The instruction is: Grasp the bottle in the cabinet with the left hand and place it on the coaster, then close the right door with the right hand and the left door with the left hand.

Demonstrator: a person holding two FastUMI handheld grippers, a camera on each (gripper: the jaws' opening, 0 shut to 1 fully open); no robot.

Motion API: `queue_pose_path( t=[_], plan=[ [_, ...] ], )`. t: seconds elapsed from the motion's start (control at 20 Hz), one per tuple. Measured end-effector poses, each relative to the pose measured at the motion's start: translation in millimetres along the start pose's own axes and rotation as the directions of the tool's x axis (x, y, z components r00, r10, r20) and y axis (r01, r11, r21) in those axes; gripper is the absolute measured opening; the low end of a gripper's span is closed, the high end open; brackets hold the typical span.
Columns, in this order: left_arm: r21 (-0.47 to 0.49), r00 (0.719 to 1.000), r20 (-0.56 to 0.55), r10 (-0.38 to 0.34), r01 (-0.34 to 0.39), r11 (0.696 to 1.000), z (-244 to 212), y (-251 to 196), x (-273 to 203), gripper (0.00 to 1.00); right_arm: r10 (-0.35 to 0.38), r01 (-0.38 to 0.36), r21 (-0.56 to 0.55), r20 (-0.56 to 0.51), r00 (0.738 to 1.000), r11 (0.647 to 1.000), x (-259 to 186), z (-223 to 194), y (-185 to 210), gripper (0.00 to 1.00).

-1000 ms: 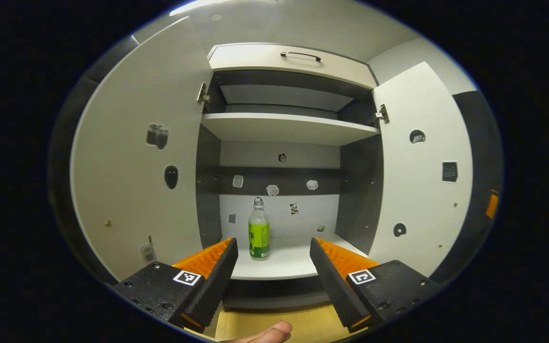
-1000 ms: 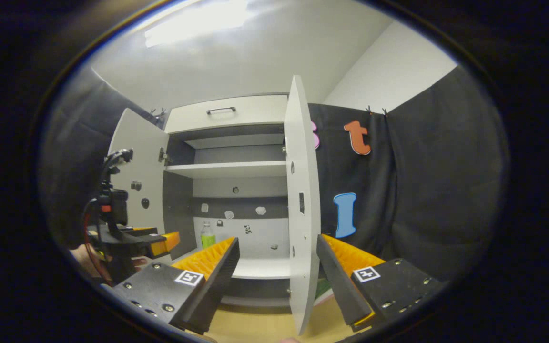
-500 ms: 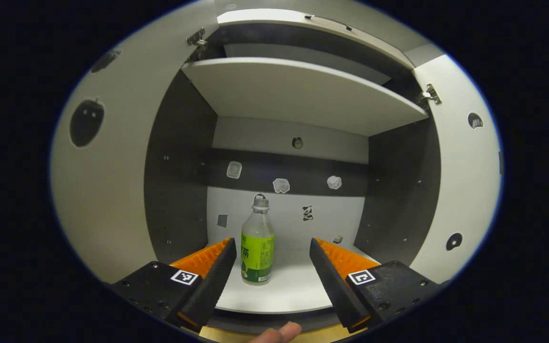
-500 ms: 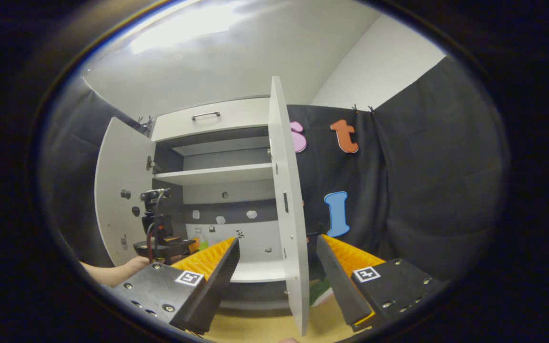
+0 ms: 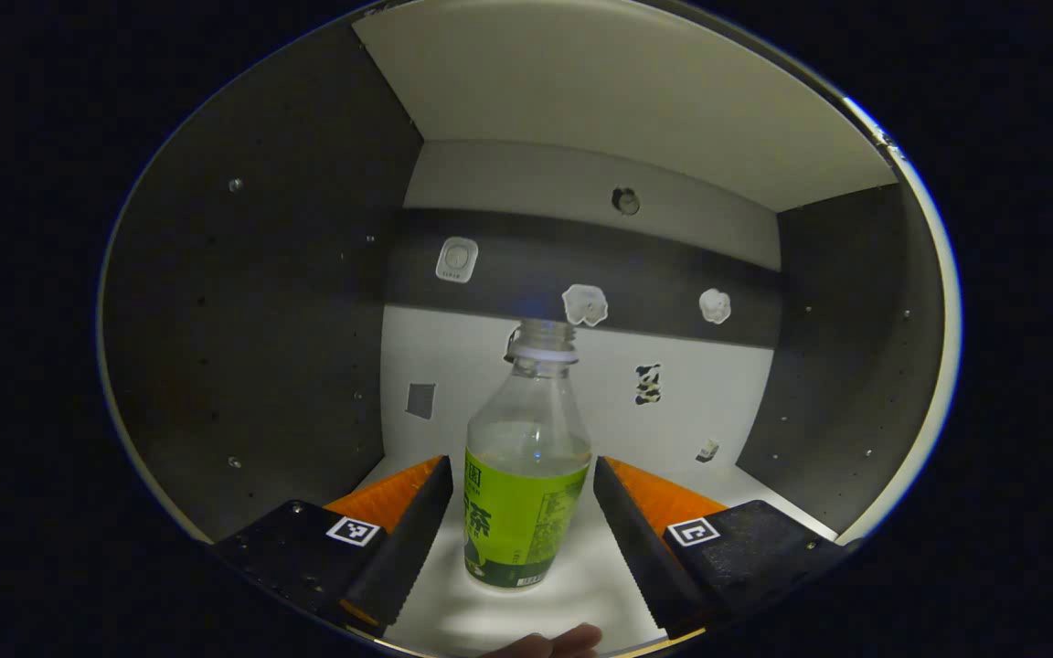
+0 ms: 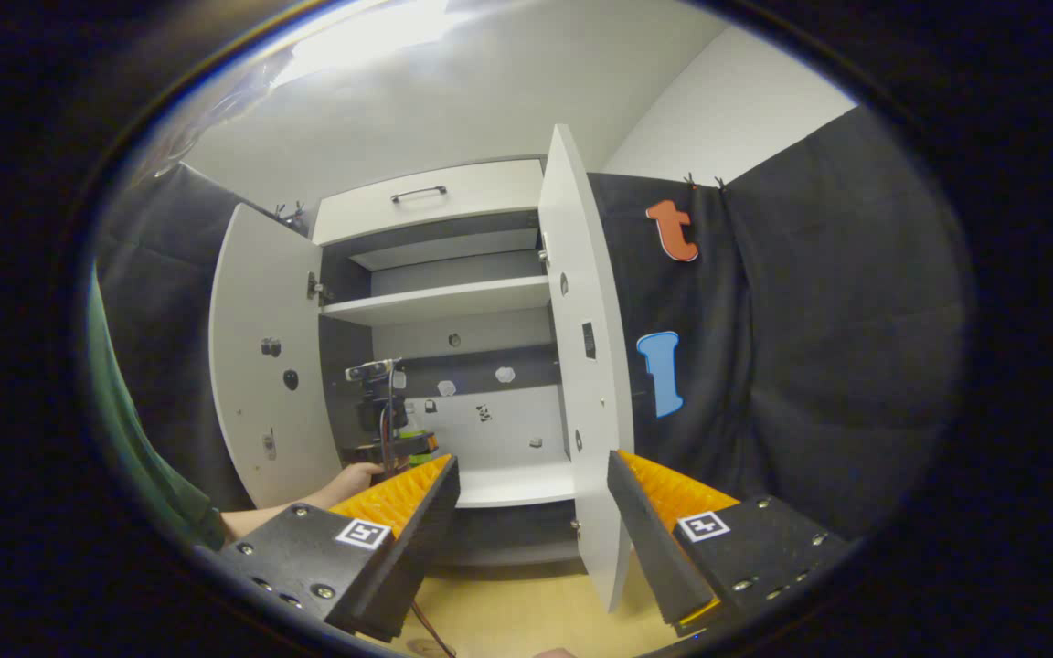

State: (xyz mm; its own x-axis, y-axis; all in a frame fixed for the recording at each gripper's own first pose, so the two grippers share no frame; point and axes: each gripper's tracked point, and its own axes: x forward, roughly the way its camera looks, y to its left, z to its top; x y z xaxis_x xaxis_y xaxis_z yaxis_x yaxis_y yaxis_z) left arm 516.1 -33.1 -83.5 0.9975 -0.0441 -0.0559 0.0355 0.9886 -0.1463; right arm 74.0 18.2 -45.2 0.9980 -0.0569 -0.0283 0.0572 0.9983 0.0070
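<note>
Since the earlier frame my left gripper [image 5: 520, 512] has gone from just outside the cabinet [image 6: 435, 196] to well inside its lower compartment, and the bottle [image 5: 526, 484] has gone from far and small to near and large between the fingers. The right gripper view has swung a little; the left gripper [image 6: 398, 443], seen there at a distance, now sits farther in under the shelf [image 6: 440, 302].

In the left gripper view the bottle stands upright on the pale cabinet floor [image 5: 453, 621], no cap that I can see, green label on its lower half, clear above. The fingers stand wide — one on each side of the label. I cannot tell whether either one touches it; nothing looks pinched. A fingertip [image 5: 549, 642] of the holding hand shows at the bottom edge.

In the right gripper view the right gripper [image 6: 531, 512] is spread wide and holds nothing, out in front of the cabinet above the wooden surface [image 6: 526, 612]. Both doors stand open: the left door [image 6: 261, 366] swung out to the left, the right door [image 6: 590, 366] edge-on, its lower part between the right gripper's fingers but farther off. A forearm [image 6: 298, 507] reaches in from the left toward the left gripper — a green sleeve [image 6: 138, 457] behind it.
</note>
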Motion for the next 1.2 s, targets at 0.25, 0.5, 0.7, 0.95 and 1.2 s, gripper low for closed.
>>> queue_pose_path(
  t=[0.25,0.5,0.7,0.95,1.2],
  plan=[
    [0.004,0.998,-0.06,0.026,-0.026,1.0,-6.0,5.3,-13.8,0.81,-0.006,0.006,-0.017,-0.004,1.0,1.0,-19.6,-1.5,-3.8,0.99],
    [-0.026,1.0,0.002,-0.022,0.022,0.999,21.5,11.3,-85.0,0.81,-0.02,0.02,-0.018,0.003,1.0,1.0,-43.8,4.8,-20.8,0.98],
    [-0.046,0.999,0.016,-0.049,0.05,0.998,33.4,17.9,-153.4,0.81,0.01,-0.01,-0.011,0.031,0.999,1.0,-71.6,11.6,-23.2,0.99],
    [-0.002,0.998,0.026,-0.048,0.048,0.999,41.0,22.9,-226.4,0.81,0.046,-0.045,-0.023,0.036,0.998,0.999,-100.8,7.9,-17.5,0.98],
    [-0.006,0.998,0.037,-0.059,0.059,0.998,32.0,8.1,-298.6,0.81,0.171,-0.172,0.028,0.024,0.985,0.985,-131.1,-5.5,12.4,0.98]
  ],
)
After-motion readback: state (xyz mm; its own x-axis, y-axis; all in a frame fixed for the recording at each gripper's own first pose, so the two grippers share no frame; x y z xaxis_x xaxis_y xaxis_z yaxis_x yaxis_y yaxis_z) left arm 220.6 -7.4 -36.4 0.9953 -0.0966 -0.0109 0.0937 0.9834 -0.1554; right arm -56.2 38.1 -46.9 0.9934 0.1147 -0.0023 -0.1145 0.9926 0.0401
